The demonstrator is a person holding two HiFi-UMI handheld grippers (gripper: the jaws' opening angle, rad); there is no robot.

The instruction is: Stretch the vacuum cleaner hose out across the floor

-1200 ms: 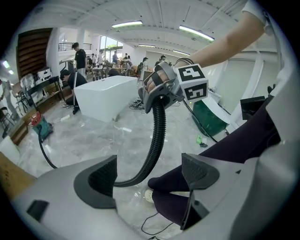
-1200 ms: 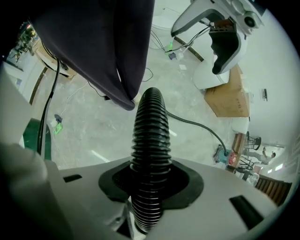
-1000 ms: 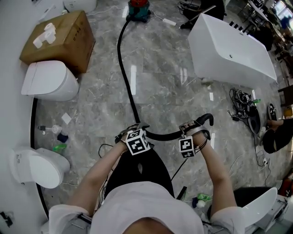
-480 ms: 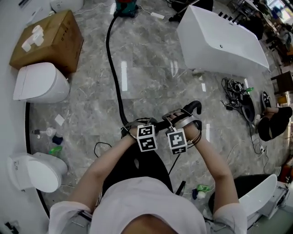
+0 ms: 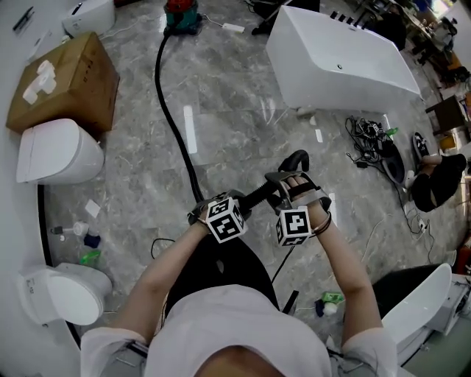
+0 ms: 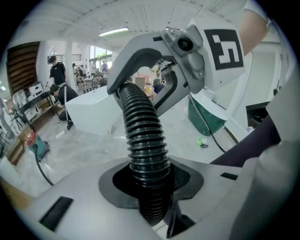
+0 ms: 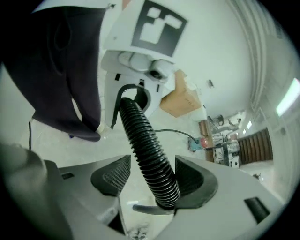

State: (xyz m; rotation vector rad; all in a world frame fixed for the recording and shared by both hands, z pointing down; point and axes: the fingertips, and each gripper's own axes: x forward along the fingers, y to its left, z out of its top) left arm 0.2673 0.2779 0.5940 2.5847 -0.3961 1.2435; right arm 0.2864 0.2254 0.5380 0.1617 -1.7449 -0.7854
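Observation:
A black ribbed vacuum hose [image 5: 171, 121] runs from the red and teal vacuum cleaner [image 5: 181, 15] down the grey floor to my hands. My left gripper [image 5: 200, 213] is shut on the hose [image 6: 144, 140]; its jaws have just been closing and both pads press the ribs. Further along, my right gripper [image 5: 288, 182] is open; its jaws have just been opening, and the hose [image 7: 149, 150] lies loose between the pads. The curved hose end [image 5: 297, 159] sticks out beyond it. Each gripper view shows the other gripper around the hose.
A white bathtub [image 5: 338, 62] stands at the upper right, with tangled cables [image 5: 374, 140] and a seated person [image 5: 433, 188] beside it. A cardboard box [image 5: 62, 85] and two toilets [image 5: 55, 154] [image 5: 62, 291] line the left wall. Small bottles [image 5: 85, 237] lie on the floor.
The left jaws have closed onto the hose and the right jaws have opened around it. The right gripper has risen and rolled, and the hose end has swung upward.

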